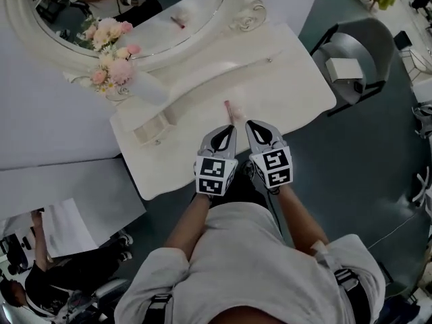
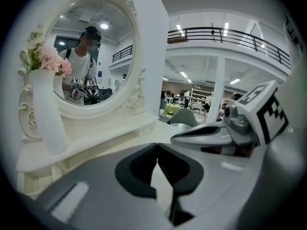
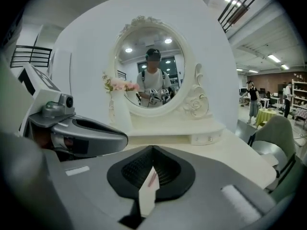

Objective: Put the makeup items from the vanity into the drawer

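A thin pink makeup stick lies on the white vanity top, just ahead of both grippers. My left gripper and right gripper sit side by side at the vanity's front edge, pointing at the stick without touching it. The left gripper is shut with nothing between its jaws. The right gripper is shut too; through the slit below its tips I see the pink stick on the table. A small drawer with knobs sits under the mirror shelf, closed.
A white vase of pink flowers stands on the shelf at the left, under the oval mirror. An open-topped box-like compartment sits at the shelf's left end. A grey chair stands right of the vanity.
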`<state>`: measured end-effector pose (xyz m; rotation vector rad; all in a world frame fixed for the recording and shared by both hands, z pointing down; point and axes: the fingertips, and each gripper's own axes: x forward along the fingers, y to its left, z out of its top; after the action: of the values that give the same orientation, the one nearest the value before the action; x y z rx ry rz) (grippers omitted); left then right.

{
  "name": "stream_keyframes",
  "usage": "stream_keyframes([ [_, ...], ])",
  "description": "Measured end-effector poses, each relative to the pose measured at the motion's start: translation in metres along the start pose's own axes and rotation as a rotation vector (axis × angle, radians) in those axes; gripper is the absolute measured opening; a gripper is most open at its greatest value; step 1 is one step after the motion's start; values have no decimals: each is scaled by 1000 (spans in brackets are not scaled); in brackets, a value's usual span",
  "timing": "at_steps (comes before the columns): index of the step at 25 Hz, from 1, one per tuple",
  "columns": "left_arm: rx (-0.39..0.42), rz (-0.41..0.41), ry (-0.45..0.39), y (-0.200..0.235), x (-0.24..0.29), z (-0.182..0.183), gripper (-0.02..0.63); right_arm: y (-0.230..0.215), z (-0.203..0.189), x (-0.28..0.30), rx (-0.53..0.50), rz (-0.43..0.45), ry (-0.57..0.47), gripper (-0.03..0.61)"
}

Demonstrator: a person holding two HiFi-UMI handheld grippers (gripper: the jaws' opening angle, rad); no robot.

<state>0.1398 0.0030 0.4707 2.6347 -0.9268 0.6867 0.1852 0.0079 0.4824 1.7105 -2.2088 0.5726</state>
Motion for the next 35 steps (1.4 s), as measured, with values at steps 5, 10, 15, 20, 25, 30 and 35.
stream_keyframes([
  [5, -33, 28, 1, 23, 1, -6, 3, 6, -12, 19, -16, 17, 46, 2],
  [10, -27, 22, 32, 47, 9, -17, 3, 15, -21, 42, -21, 20, 86, 2],
  [15, -44, 41, 35, 75, 11, -18, 3, 14, -24, 64, -17, 8, 119, 3],
  [20, -87, 58, 63, 92, 13, -33, 3, 9, -44, 81, -14, -10, 203, 29],
  [25, -127, 72, 84, 110, 13, -49, 3, -8, -72, 103, -16, -72, 305, 77],
  [30, -143, 80, 104, 121, 10, -59, 3, -19, -98, 124, -24, -110, 408, 112],
  [35, -149, 85, 115, 127, 7, -65, 3, -22, -109, 134, -28, -132, 468, 155],
])
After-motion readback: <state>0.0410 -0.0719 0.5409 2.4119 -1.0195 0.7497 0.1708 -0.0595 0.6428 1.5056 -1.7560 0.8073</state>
